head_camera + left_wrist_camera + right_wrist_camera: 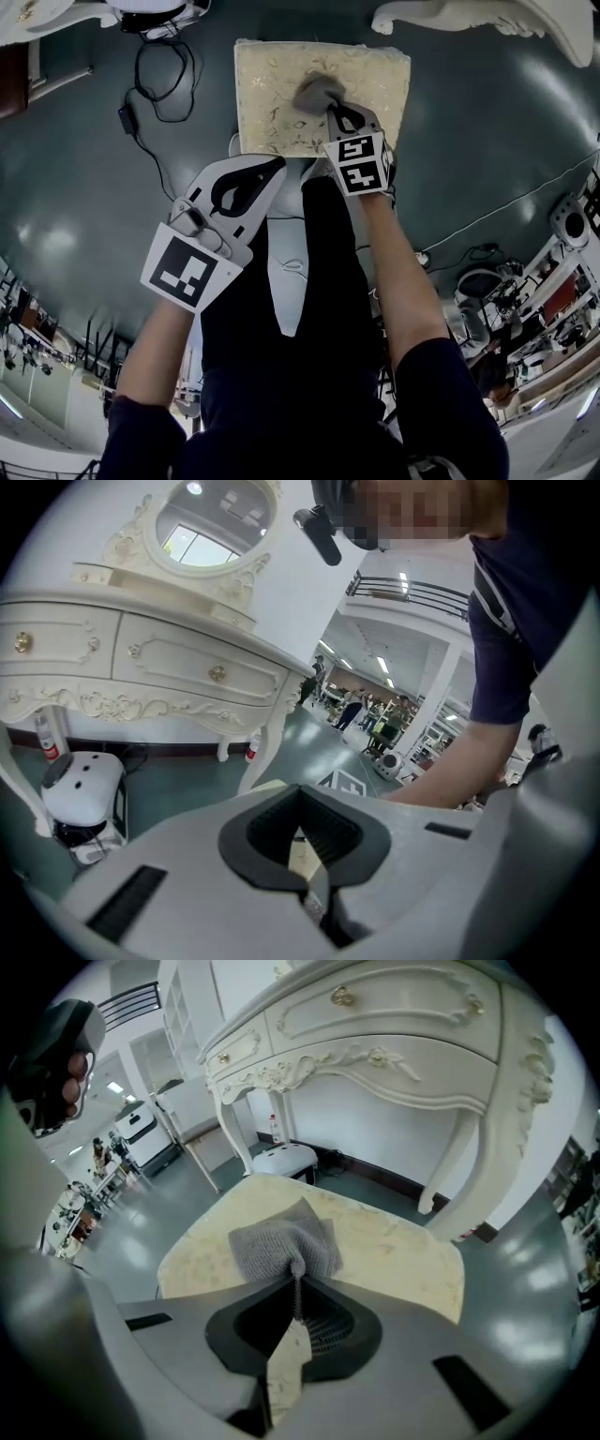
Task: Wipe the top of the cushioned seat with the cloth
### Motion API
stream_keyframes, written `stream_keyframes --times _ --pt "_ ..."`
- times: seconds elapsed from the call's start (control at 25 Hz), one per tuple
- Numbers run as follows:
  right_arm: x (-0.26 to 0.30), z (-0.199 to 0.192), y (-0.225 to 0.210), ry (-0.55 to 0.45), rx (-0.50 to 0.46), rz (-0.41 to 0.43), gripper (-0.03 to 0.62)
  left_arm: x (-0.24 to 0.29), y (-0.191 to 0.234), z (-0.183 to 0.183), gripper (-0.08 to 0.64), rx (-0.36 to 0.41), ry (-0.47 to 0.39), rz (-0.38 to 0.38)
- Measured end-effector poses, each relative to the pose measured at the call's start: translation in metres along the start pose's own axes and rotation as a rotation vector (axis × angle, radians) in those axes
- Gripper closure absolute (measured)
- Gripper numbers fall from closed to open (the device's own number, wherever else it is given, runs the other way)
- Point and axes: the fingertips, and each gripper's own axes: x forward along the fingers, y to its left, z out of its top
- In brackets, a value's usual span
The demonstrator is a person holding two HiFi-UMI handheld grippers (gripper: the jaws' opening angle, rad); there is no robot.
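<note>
The cushioned seat [281, 89] is a cream square with a pale floral pattern, in the upper middle of the head view; the right gripper view shows its top [394, 1241] from close by. A grey knitted cloth [317, 94] lies on it right of centre. My right gripper [336, 111] is shut on the near fold of the cloth [281, 1241], which spreads forward from the jaws onto the cushion. My left gripper [255, 180] is held near the seat's front edge, off the cushion, jaws closed with nothing in them [302, 855].
An ornate white dressing table [394, 1026] stands just behind the seat, its legs [469, 17] at the top of the head view. A black cable [155, 84] and a white device [80, 789] lie on the dark green floor to the left.
</note>
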Motion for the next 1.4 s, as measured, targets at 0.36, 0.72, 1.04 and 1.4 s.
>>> stream_keyframes --times 0.36,0.72,1.04,1.4 --pt "-0.046 -0.068 -0.087 0.001 0.114 -0.076 0.555 0.069 -0.058 0.021 0.552 0.059 0.043 -0.077" --pt "-0.053 -0.087 -0.107 -0.05 0.191 -0.132 0.555 0.077 -0.068 0.006 0.552 0.036 0.044 -0.102" --pt "-0.057 -0.019 0.01 -0.162 0.104 -0.009 0.555 0.012 -0.034 -0.015 0.552 0.002 0.024 -0.037" --pt "-0.006 0.009 0.143 -0.097 0.0 0.134 0.555 -0.062 0.004 -0.043 0.552 -0.049 -0.001 0.031"
